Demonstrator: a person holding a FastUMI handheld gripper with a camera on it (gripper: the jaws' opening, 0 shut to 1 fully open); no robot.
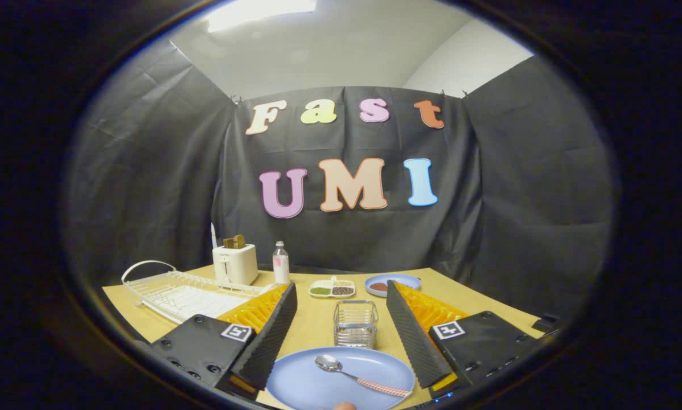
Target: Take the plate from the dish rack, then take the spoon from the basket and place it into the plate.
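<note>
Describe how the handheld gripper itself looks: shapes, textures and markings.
The gripper has two wedge-shaped fingers with finely ribbed inner faces, flaring apart. Behind each finger sits a black block body studded with round screws and bearing a small square black-and-white fiducial tag. Ridged orange panels run along the fingers' outer sides. No cables or sleeve are visible.

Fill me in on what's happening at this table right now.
A person is working with a hand-held gripper, whose fingers stand open and hold nothing. Between them on the table lies the blue plate with the spoon resting in it. Just beyond the plate stands the wire basket, and the white dish rack sits off to the left. From how things lie, the task looks done.
</note>
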